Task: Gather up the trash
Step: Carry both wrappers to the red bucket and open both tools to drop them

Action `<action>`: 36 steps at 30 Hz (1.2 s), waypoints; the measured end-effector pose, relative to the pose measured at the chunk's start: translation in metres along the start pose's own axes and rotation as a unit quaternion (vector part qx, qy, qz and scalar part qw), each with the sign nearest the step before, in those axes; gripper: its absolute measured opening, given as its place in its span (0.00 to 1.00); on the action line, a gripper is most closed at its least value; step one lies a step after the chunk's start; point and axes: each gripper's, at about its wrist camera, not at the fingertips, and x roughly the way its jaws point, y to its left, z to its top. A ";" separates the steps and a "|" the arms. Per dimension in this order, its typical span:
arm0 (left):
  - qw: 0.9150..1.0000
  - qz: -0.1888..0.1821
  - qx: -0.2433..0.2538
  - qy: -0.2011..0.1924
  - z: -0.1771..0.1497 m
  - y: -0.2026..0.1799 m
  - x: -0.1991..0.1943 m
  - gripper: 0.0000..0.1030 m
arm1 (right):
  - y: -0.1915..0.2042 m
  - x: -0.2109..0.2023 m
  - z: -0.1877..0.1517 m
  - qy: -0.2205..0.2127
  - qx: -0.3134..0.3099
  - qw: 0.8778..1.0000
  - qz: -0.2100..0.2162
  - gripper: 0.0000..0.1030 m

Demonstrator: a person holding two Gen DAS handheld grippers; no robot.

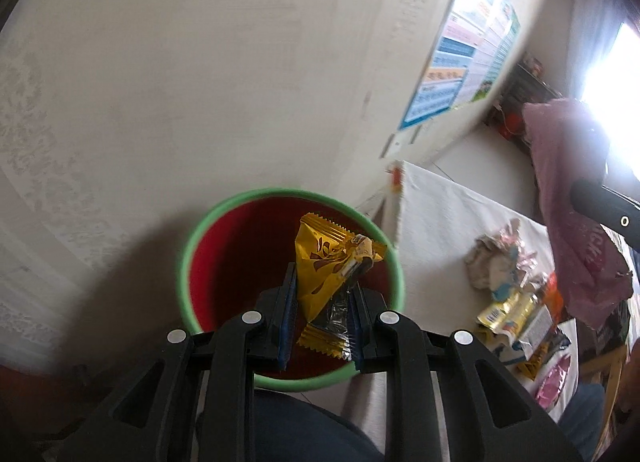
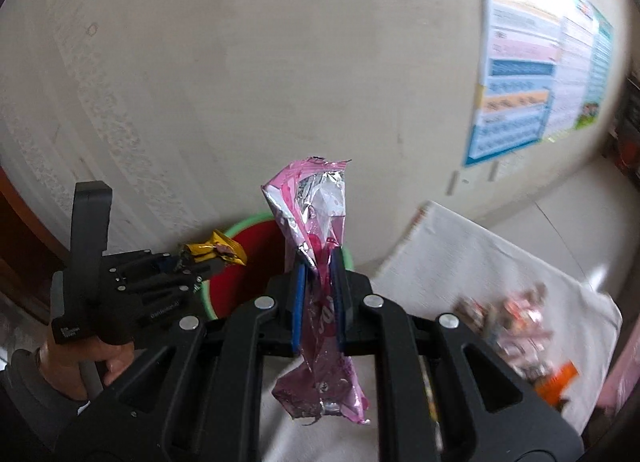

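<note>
Two wrappers are clamped: the left gripper (image 1: 322, 298) grips a yellow snack wrapper (image 1: 326, 266) over the green-rimmed red bin (image 1: 192, 258), lower centre, while the right gripper (image 2: 320, 274) pinches a pink foil wrapper (image 2: 316, 221); more trash (image 1: 516, 302) lies on the white cloth (image 1: 436, 213) at right.

The yellow wrapper (image 1: 320, 266) is glossy plastic film with crimped, serrated edges, and the pink wrapper (image 2: 320, 229) is crinkled film with a shiny silver foil lining. Both the left claw (image 1: 320, 298) and the right claw (image 2: 320, 274) are matt black moulded plastic with blue pads (image 1: 287, 314) and bright metal pins. The bin (image 1: 192, 254) looks like smooth plastic, green at the rim and red inside, while the white cloth (image 2: 460, 254) appears matt and woven, and the wall (image 1: 180, 61) is matt with a faint raised pattern.
</note>
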 end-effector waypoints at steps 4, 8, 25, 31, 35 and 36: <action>1.000 0.002 -0.018 0.001 0.004 0.020 0.004 0.19 | 0.017 0.033 -0.001 0.023 -0.026 0.999 0.026 0.12; 1.000 -0.001 -0.023 0.010 0.002 0.031 0.012 0.19 | 0.022 0.054 -0.006 0.036 -0.015 0.998 0.051 0.12; 0.999 0.002 -0.032 0.040 0.006 0.058 0.041 0.36 | 0.022 0.136 0.010 0.072 0.015 0.994 0.078 0.14; 0.998 0.007 -0.039 0.041 0.003 0.058 0.043 0.67 | 0.017 0.136 0.007 0.073 0.028 0.995 0.061 0.55; 0.999 0.005 -0.037 0.040 -0.001 0.053 0.040 0.75 | 0.014 0.126 0.009 0.064 0.032 0.996 0.053 0.63; 0.999 0.006 -0.036 0.039 -0.002 0.052 0.038 0.78 | 0.013 0.121 0.008 0.061 0.034 0.996 0.049 0.66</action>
